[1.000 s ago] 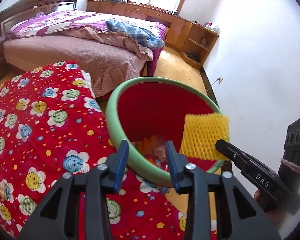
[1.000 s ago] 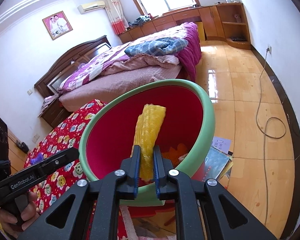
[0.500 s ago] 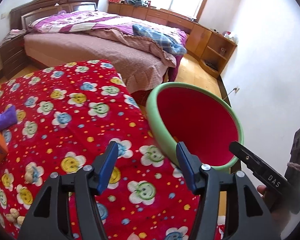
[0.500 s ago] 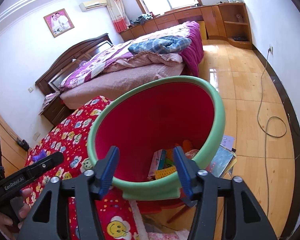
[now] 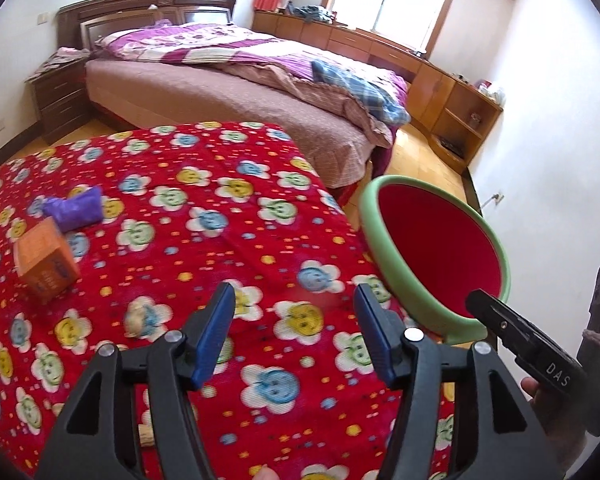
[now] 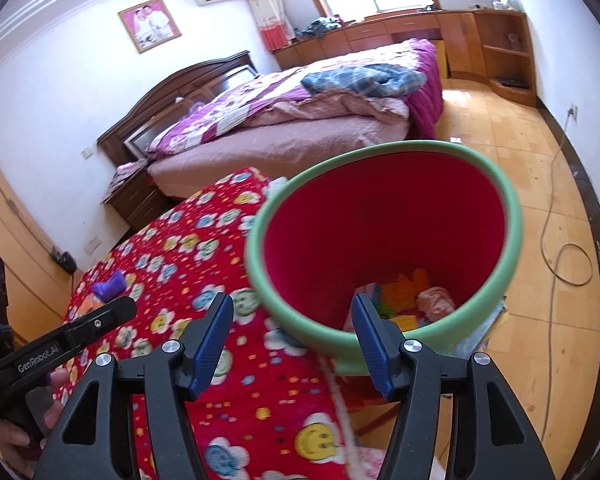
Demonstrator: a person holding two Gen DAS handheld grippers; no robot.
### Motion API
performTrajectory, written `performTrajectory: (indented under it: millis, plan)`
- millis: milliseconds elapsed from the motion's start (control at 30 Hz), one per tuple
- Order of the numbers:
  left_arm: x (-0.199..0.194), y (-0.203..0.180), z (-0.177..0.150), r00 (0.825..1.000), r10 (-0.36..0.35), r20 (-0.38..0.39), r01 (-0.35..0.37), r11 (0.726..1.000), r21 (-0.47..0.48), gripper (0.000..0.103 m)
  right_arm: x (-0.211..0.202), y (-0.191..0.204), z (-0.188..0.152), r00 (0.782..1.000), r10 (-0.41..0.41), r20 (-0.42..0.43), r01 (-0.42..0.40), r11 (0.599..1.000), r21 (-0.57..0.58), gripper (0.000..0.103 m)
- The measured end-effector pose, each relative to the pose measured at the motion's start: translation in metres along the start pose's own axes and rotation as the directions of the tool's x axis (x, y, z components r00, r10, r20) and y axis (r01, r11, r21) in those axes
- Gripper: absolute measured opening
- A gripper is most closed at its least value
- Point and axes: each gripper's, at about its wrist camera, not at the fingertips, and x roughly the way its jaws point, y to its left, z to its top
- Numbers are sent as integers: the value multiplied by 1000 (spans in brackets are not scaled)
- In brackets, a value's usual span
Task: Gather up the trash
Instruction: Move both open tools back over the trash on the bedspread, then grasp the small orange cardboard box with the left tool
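Left gripper (image 5: 294,330) over the desk (image 5: 228,240) with its red flowered cloth, jaws wide, nothing between them. Right gripper (image 6: 292,330) at the near rim of the bin (image 6: 512,240), jaws wide too, empty. Bin green outside, red inside, standing just beside the desk's right edge. Colourful trash (image 6: 416,300) lying at the bottom of the bin, yellow and pink pieces among it. On the far left of the desk: an orange box (image 5: 46,266) and, just behind it, a purple bag (image 5: 74,212), both well apart from the bin. Bed (image 5: 236,92) beyond the desk, wooden floor (image 6: 540,184) to the right.
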Motion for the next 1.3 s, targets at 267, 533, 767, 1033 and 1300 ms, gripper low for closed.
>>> performTrajectory:
  millis: [267, 533, 767, 1033, 1300]
  plan:
    - [-15, 36, -6, 998, 60, 18, -59, 996, -62, 66, 10, 34, -6, 999, 43, -30, -45, 998, -53, 71]
    - [-27, 72, -12, 993, 114, 35, -109, 986, -123, 76, 23, 65, -12, 995, 72, -68, -78, 993, -94, 72]
    - [-36, 103, -17, 982, 182, 49, -171, 971, -167, 79, 38, 87, -18, 990, 92, -108, -104, 988, -111, 72]
    - [-33, 143, -18, 965, 257, 48, -240, 944, -228, 85, 56, 106, -25, 984, 103, -148, -124, 983, -134, 72]
    - [-8, 162, -4, 948, 317, 17, -305, 925, -226, 85, 70, 112, -29, 978, 113, -178, -139, 980, -140, 72]
